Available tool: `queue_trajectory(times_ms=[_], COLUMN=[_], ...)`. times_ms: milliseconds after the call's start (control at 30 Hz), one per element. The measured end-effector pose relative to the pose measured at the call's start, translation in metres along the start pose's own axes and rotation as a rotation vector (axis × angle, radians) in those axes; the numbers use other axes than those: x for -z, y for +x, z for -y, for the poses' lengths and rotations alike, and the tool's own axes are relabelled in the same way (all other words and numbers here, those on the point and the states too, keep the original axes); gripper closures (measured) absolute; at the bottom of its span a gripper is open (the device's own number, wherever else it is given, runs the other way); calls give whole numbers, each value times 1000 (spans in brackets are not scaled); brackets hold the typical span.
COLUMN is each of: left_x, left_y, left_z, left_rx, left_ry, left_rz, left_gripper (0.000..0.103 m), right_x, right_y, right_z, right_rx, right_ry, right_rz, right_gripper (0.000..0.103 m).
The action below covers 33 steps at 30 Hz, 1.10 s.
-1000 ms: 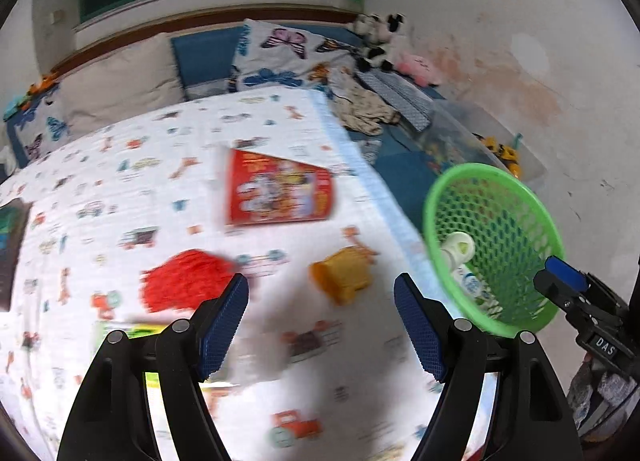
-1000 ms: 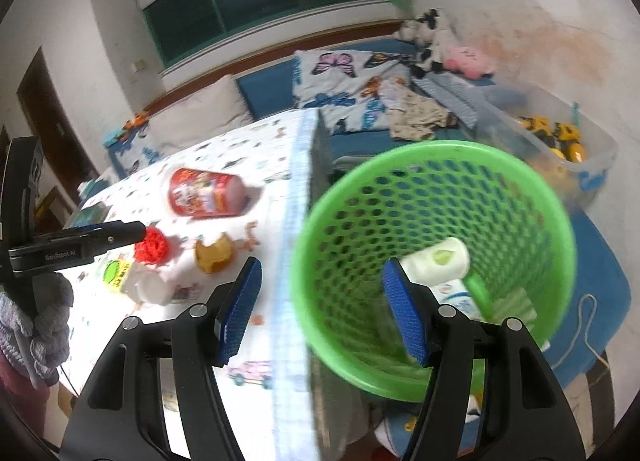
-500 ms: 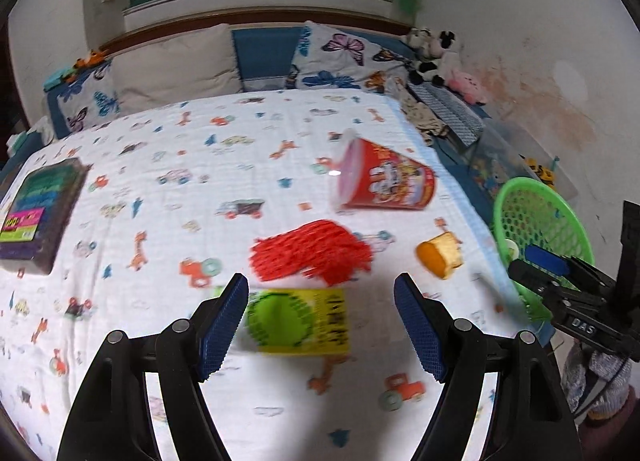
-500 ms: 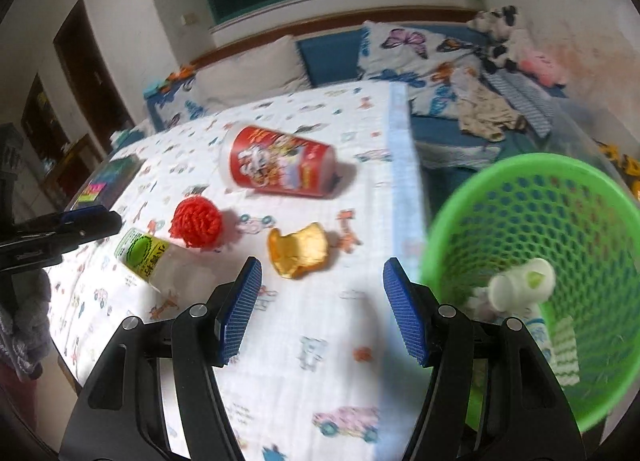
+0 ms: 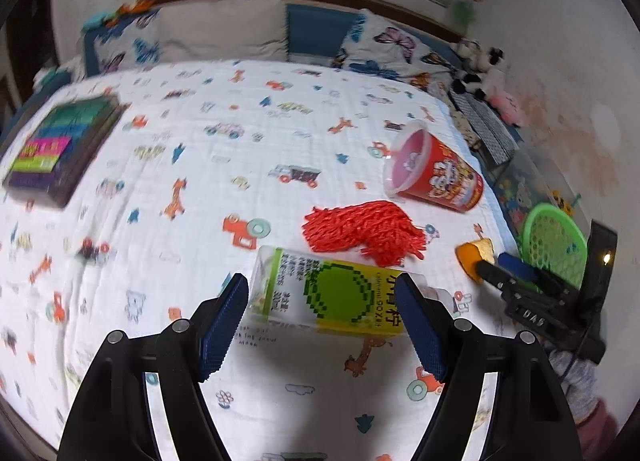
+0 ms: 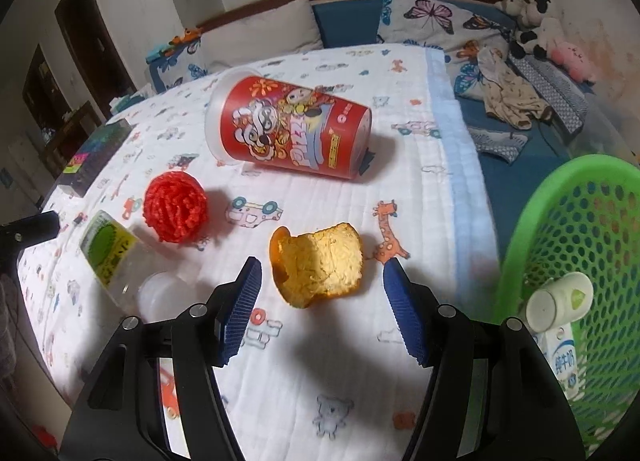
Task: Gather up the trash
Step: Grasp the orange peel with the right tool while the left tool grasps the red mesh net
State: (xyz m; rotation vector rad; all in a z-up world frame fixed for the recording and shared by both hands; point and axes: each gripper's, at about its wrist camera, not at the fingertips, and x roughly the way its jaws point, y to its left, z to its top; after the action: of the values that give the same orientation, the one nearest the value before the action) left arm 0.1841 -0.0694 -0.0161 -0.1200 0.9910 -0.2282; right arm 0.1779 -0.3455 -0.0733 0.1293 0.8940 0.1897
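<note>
A bed (image 5: 168, 165) covered by a white sheet printed with cartoon cars and giraffes fills both wrist views. In the left wrist view, a dark box (image 5: 60, 149) with bright colour bands lies at the far left edge. At the lower middle, the left hand-held gripper (image 5: 322, 325) hangs with its blue-padded jaws spread, and a clear plastic bottle (image 5: 328, 297) with a green and yellow label lies on its side just beyond and between them, not pinched. Just above the bottle sits a red mesh bundle (image 5: 360, 231), and up and to the right of that a red printed cup (image 5: 436, 177) lies on its side. An orange peel (image 5: 472, 257) is at the right, partly hidden by the other gripper, with the green basket (image 5: 554, 237) at the right edge. In the right wrist view, the bottle (image 6: 108, 249) is at the left, the red mesh bundle (image 6: 176, 207) just right of it, and the cup (image 6: 292, 129) in the upper middle. The right hand-held gripper (image 6: 322, 305) has its jaws spread on either side of the orange peel (image 6: 320, 265), clear of it. At the right edge the green basket (image 6: 520, 229) holds a small white bottle (image 6: 560, 301) and a milk carton (image 6: 558, 361).
</note>
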Motion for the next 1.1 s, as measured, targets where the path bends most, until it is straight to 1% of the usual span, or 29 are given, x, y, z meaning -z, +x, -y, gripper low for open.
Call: queue_trajectory(times_ms=[200, 267, 367, 433, 533, 667, 767, 833, 867, 967, 1100], left_x=[1, 1, 2, 2, -1, -9, -15, -18, -19, -17, -9], left_y=[14, 18, 23, 28, 29, 25, 25, 27, 26, 26, 24], left_z=[-14, -16, -15, -12, -9, -4, -4, -3, -6, -13, -18], left_rx=[-8, 3, 5, 0, -31, -77, -78, -117, -120, -97, -105], left_ry=[-179, -234, -301, -338, -337, -281, -270, -258, -273, -328, -380], left_rz=[-43, -58, -71, -87, -82, -58, -61, -67, -61, -77, -79], left_gripper=[30, 30, 30, 30, 30, 30, 30, 30, 30, 30, 30], right_x=[-1, -1, -1, -1, 0, 1, 1, 0, 0, 0, 0], right_y=[13, 14, 13, 12, 9, 7, 7, 7, 7, 7, 7], right_z=[-1, -3, -4, -4, -2, 2, 5, 5, 5, 4, 4], right_rx=[-9, 2, -5, -2, -11, -15, -22, -21, -21, -25, -26], right_ry=[-4, -22, -29, -33, -32, -29, -20, -21, -23, -26, -24], right_rz=[-19, -13, -10, -4, 2, 7, 7, 7, 8, 8, 7], right_gripper=[39, 47, 52, 54, 57, 59, 59, 59, 59, 59, 59])
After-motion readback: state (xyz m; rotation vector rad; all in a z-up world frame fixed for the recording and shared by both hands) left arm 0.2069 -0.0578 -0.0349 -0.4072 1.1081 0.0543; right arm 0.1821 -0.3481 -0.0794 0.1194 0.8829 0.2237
